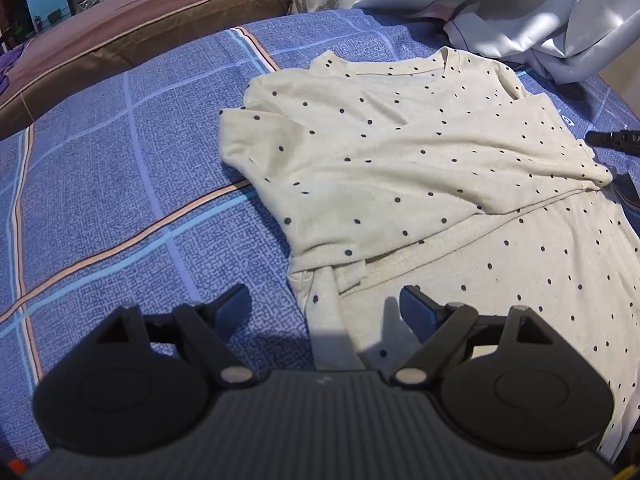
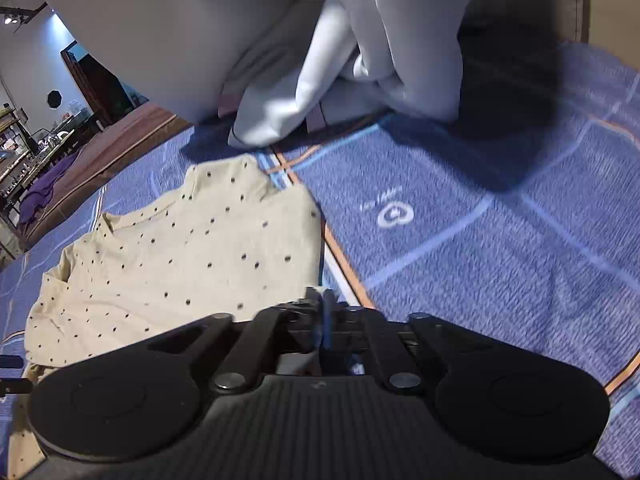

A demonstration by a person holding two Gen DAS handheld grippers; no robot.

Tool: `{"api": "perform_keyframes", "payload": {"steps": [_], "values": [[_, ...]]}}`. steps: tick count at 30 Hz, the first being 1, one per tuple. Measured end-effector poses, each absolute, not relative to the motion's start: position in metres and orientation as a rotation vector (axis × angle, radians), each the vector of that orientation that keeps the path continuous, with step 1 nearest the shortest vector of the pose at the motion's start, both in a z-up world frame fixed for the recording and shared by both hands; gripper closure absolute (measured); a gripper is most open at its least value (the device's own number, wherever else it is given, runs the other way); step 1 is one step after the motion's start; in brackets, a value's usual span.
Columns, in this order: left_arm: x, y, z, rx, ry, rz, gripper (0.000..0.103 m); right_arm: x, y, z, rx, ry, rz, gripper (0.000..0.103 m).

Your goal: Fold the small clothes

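A cream garment with black dots (image 1: 400, 160) lies on the blue checked bedsheet (image 1: 120, 160), its top part folded across itself. My left gripper (image 1: 326, 300) is open above the garment's near left edge, one finger over the sheet and the other over the cloth, gripping nothing. In the right wrist view the same garment (image 2: 180, 248) spreads to the left. My right gripper (image 2: 324, 304) is shut at its right edge, and a sliver of pale cloth shows at the tips. A dark part of the right gripper (image 1: 612, 137) pokes in at the left wrist view's right edge.
A heap of pale grey fabric (image 1: 540, 20) (image 2: 320, 60) sits on the bed just beyond the garment. A brown mattress edge (image 1: 140, 20) borders the far left. Blue sheet (image 2: 480, 260) stretches out to the right of the garment. Room furniture stands far off.
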State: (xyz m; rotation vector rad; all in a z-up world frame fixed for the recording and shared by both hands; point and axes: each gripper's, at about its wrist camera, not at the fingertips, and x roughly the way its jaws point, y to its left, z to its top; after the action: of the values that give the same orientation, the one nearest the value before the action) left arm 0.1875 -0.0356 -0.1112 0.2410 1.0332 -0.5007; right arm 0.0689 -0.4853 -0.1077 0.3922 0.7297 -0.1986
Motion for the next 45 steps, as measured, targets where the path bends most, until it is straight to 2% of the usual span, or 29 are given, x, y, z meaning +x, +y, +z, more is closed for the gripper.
{"api": "perform_keyframes", "payload": {"steps": [5, 8, 9, 10, 12, 14, 15, 16, 17, 18, 22, 30, 32, 34, 36, 38, 39, 44, 45], "values": [[0.193, -0.036, -0.117, 0.235, 1.043, -0.479, 0.018, 0.084, -0.482, -0.092, 0.285, 0.669, -0.182, 0.102], [0.190, -0.035, -0.113, 0.220, 1.033, -0.494, 0.018, 0.097, -0.493, -0.099, 0.375, 0.730, -0.199, 0.100], [0.189, -0.035, -0.111, 0.222, 1.027, -0.498, 0.017, 0.092, -0.496, -0.099, 0.426, 0.718, -0.215, 0.082], [0.188, -0.034, -0.110, 0.224, 1.022, -0.498, 0.016, 0.086, -0.496, -0.098, 0.448, 0.702, -0.229, 0.048], [0.187, -0.033, -0.109, 0.228, 1.015, -0.489, 0.013, 0.079, -0.492, -0.099, 0.432, 0.701, -0.243, 0.021], [0.189, -0.033, -0.110, 0.217, 1.015, -0.481, 0.013, 0.078, -0.491, -0.104, 0.429, 0.733, -0.207, 0.033], [0.191, -0.033, -0.111, 0.207, 1.020, -0.478, 0.013, 0.079, -0.490, -0.109, 0.436, 0.761, -0.183, 0.056], [0.191, -0.034, -0.111, 0.199, 1.023, -0.478, 0.013, 0.081, -0.489, -0.113, 0.442, 0.783, -0.167, 0.068], [0.191, -0.034, -0.110, 0.194, 1.022, -0.480, 0.013, 0.081, -0.487, -0.115, 0.442, 0.797, -0.158, 0.072], [0.190, -0.035, -0.109, 0.195, 1.016, -0.484, 0.012, 0.081, -0.484, -0.115, 0.431, 0.790, -0.154, 0.093], [0.188, -0.035, -0.110, 0.224, 1.013, -0.489, 0.010, 0.082, -0.483, -0.095, 0.364, 0.684, -0.197, 0.098], [0.186, -0.033, -0.116, 0.224, 1.039, -0.483, 0.010, 0.128, -0.485, -0.109, 0.272, 0.751, -0.184, 0.097], [0.186, -0.033, -0.115, 0.228, 1.038, -0.486, 0.010, 0.128, -0.488, -0.116, 0.307, 0.770, -0.211, 0.082], [0.187, -0.030, -0.113, 0.223, 1.030, -0.479, 0.010, 0.120, -0.491, -0.115, 0.332, 0.743, -0.252, 0.032], [0.189, -0.024, -0.108, 0.204, 1.005, -0.452, 0.010, 0.106, -0.489, -0.105, 0.325, 0.688, -0.274, 0.015], [0.191, -0.018, -0.103, 0.180, 0.972, -0.422, 0.010, 0.091, -0.481, -0.091, 0.266, 0.642, -0.263, 0.020], [0.192, -0.016, -0.103, 0.179, 0.968, -0.408, 0.010, 0.084, -0.473, -0.084, 0.219, 0.628, -0.247, 0.026], [0.187, -0.026, -0.112, 0.284, 0.946, -0.370, 0.012, 0.054, -0.428, -0.082, 0.014, 0.624, -0.101, 0.026], [0.187, -0.029, -0.115, 0.325, 0.939, -0.350, 0.013, 0.051, -0.424, -0.086, 0.007, 0.634, -0.073, 0.030]]}}
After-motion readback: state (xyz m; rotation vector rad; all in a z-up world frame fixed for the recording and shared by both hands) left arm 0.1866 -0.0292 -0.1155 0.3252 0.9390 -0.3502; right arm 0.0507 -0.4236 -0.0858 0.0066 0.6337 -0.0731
